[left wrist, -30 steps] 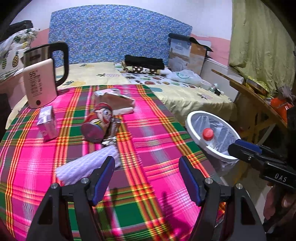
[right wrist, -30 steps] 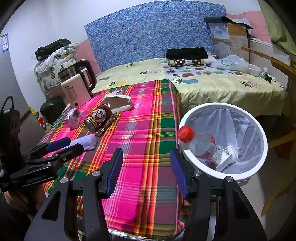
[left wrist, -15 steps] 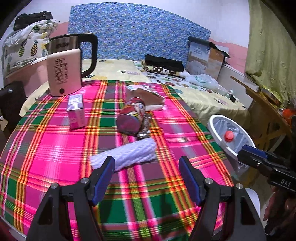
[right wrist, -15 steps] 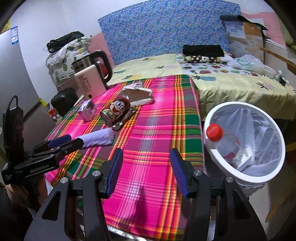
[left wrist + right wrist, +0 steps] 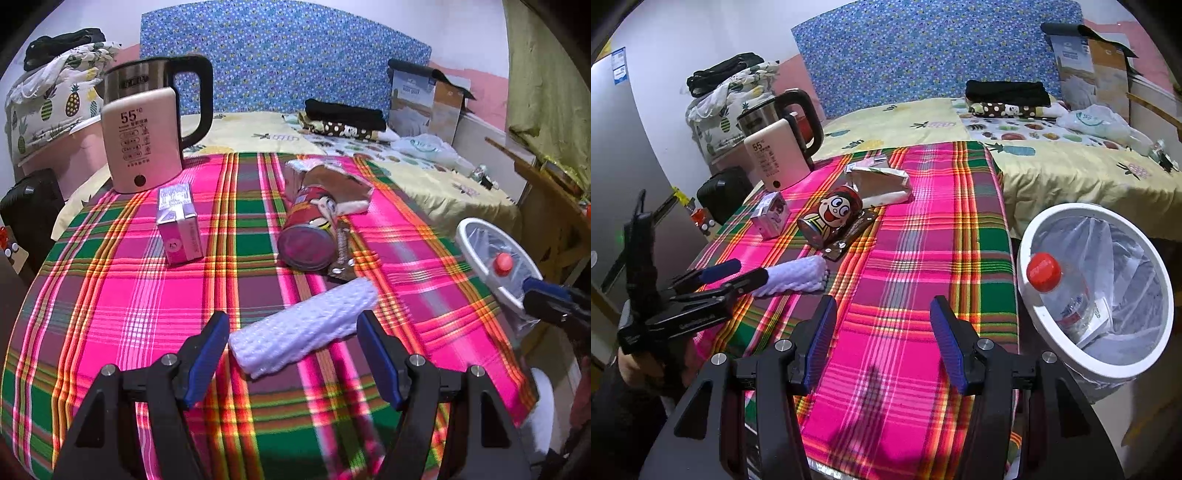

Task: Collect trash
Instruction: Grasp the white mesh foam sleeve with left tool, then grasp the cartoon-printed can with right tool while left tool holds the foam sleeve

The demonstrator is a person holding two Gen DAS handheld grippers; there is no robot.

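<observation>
A white foam net roll (image 5: 303,325) (image 5: 798,277) lies on the plaid tablecloth (image 5: 923,258). My left gripper (image 5: 291,325) (image 5: 750,270) is open, its tips at the roll's near end and not pressing it. Behind the roll lies a red cartoon can (image 5: 310,236) (image 5: 831,218) on a dark wrapper (image 5: 849,236). A pink carton (image 5: 179,225) and a crumpled brown wrapper (image 5: 332,181) sit farther back. My right gripper (image 5: 882,321) (image 5: 543,297) is open over bare cloth. The white bin (image 5: 1071,208) (image 5: 476,247) at the right holds a red-capped bottle (image 5: 1063,291).
A pink and steel kettle (image 5: 147,140) stands at the table's back left. A bed with folded clothes (image 5: 1004,92) lies beyond the table. A wooden table (image 5: 546,192) stands right of the bin, and a black bag (image 5: 720,192) sits beside the table's left edge.
My left gripper swung left and closed in on the foam roll, which now lies between its fingertips in view. My right gripper drifted slightly left, away from the bin. Both stayed open.
</observation>
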